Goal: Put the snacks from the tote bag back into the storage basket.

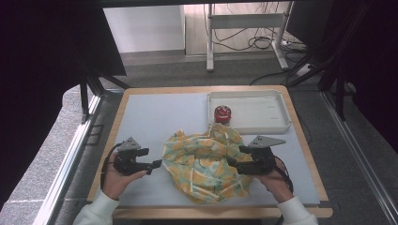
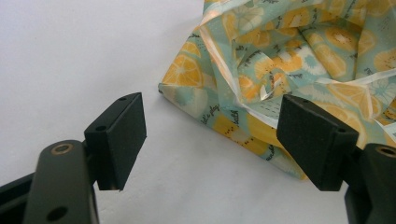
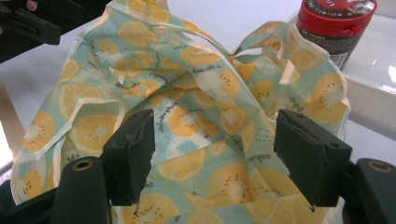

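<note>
On table: crumpled fruit-print bag (image 1: 205,161) between both tongs.
Left tongs (image 1: 155,165) wide, empty beside it; right tongs (image 1: 236,157) wide over it.

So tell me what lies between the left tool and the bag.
Nothing: bare table separates the left tool from the bag, seen in the high view.
</note>
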Demonstrator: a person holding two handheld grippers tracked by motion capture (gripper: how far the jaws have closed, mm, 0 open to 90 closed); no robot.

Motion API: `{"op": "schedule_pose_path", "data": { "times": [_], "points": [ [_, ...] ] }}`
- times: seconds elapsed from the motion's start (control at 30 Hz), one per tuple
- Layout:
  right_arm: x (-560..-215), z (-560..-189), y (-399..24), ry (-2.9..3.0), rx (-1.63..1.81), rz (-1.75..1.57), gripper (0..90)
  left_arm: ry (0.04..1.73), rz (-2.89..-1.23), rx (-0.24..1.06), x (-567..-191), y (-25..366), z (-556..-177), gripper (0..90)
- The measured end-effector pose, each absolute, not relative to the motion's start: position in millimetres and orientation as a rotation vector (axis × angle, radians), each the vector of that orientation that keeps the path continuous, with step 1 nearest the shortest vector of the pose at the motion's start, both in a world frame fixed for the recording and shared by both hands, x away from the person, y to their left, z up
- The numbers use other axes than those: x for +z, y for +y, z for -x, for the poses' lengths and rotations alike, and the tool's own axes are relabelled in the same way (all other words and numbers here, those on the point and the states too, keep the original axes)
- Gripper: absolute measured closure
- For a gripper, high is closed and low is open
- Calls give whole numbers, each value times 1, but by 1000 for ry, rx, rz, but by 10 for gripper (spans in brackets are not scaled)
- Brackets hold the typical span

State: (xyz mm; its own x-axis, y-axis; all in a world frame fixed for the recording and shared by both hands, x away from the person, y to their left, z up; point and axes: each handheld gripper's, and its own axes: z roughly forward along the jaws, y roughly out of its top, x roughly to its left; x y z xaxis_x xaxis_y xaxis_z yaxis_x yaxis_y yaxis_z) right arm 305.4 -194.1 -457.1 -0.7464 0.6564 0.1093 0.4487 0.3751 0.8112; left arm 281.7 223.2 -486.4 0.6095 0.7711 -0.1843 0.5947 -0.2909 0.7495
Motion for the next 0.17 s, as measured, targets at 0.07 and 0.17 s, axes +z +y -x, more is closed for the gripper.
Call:
{"op": "schedule_pose_path", "data": {
  "times": [0.07, 0.17],
  "points": [
    [-457, -306, -194, 2402, 1311, -985, 292, 1082, -2000, 269, -486, 223, -282, 243],
    [-457, -306, -195, 2399, 1310, -987, 292, 1082, -1999, 270, -486, 224, -281, 243]
  ]
}}
